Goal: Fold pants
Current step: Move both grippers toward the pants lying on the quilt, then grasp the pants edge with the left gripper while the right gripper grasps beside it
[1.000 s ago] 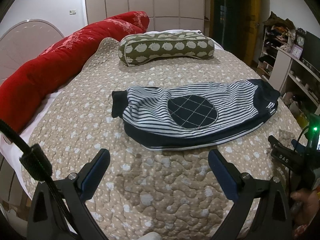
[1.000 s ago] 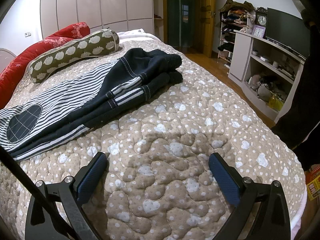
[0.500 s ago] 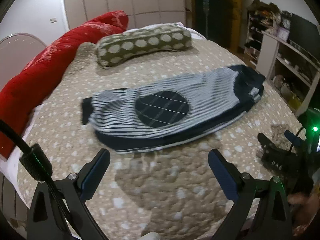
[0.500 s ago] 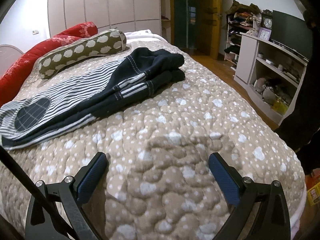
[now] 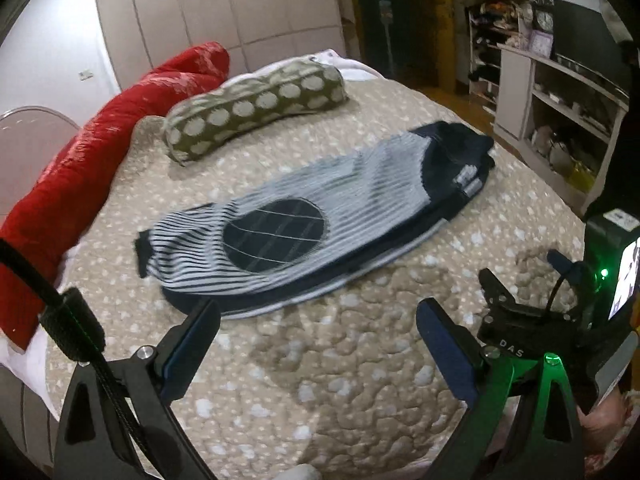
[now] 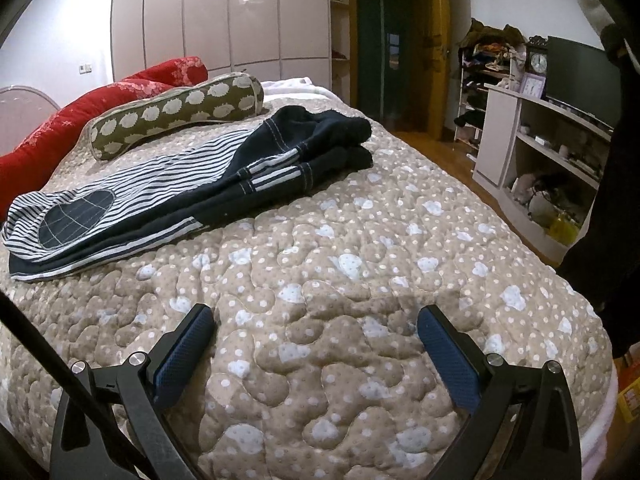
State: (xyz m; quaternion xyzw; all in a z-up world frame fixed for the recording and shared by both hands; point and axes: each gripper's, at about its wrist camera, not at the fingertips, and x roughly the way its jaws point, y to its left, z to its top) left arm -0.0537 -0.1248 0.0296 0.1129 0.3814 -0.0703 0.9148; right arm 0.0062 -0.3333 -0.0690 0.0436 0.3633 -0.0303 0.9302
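Note:
Navy and white striped pants (image 5: 340, 208) with a round checked knee patch lie folded lengthwise on the beige quilted bed (image 5: 320, 360). They also show in the right wrist view (image 6: 168, 192), waistband toward the far right. My left gripper (image 5: 318, 324) is open and empty, above the quilt just in front of the pants' near edge. My right gripper (image 6: 316, 332) is open and empty, above bare quilt to the right of the pants. The right gripper's body shows at the left wrist view's right edge (image 5: 520, 320).
A green spotted bolster pillow (image 5: 256, 108) lies behind the pants, and a red rolled blanket (image 5: 100, 152) runs along the bed's left side. White shelves (image 6: 552, 168) with clutter and a TV stand to the right of the bed. The bed's edge falls off at right.
Both grippers have drawn back and swung, so the pants sit farther left and farther off in both views. Both stay open. The pants have not moved.

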